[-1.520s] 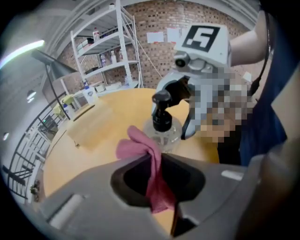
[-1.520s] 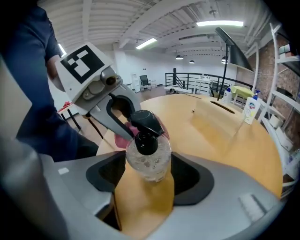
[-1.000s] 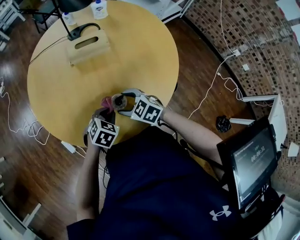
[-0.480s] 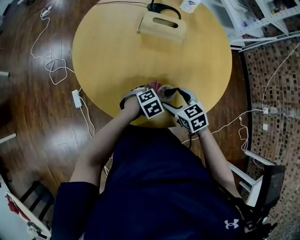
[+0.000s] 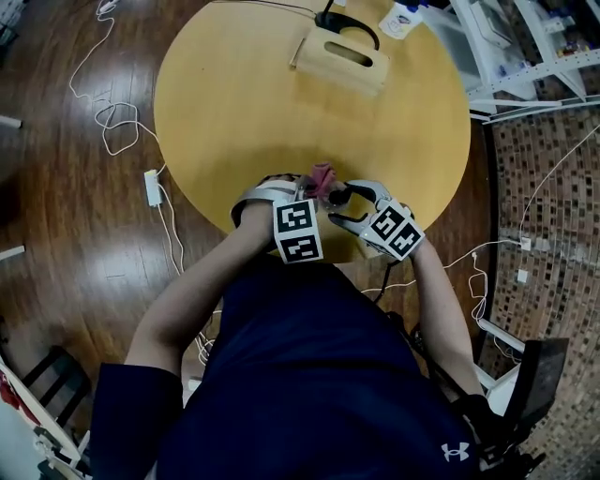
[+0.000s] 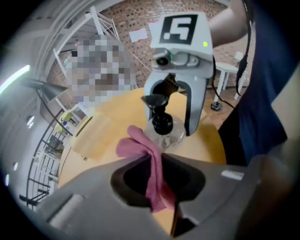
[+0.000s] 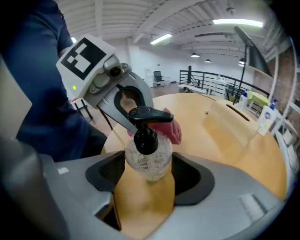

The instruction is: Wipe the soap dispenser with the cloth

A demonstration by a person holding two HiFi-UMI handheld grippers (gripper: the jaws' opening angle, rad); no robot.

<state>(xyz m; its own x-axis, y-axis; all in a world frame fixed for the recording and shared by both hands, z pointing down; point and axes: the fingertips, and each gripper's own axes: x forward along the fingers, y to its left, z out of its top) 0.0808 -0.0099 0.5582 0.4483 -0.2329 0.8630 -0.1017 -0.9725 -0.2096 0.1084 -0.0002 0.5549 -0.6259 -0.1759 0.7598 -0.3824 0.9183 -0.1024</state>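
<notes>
A clear soap dispenser [image 7: 147,157] with a black pump stands near the front edge of the round yellow table [image 5: 244,112]. My right gripper [image 7: 147,165] has just been closing, and its jaws now press on the bottle's two sides. In the head view the right gripper [image 5: 345,204] sits to the dispenser's [image 5: 336,195] right. My left gripper [image 6: 153,160] is shut on a pink cloth [image 6: 149,152], which hangs folded between its jaws. The cloth [image 5: 321,177] rests against the dispenser's [image 6: 162,126] far side, just below the pump. The left gripper [image 5: 305,190] faces the right one.
A wooden box [image 5: 342,58] with a slot lies at the table's far side, beside a black lamp base [image 5: 349,21] and a white bottle [image 5: 401,19]. A power strip [image 5: 153,187] and cables lie on the wooden floor to the left. The person's body is close to the table edge.
The head view has swung round since a second ago. The left gripper has rolled, and its cloth has come closer against the dispenser. The right gripper stays around the bottle.
</notes>
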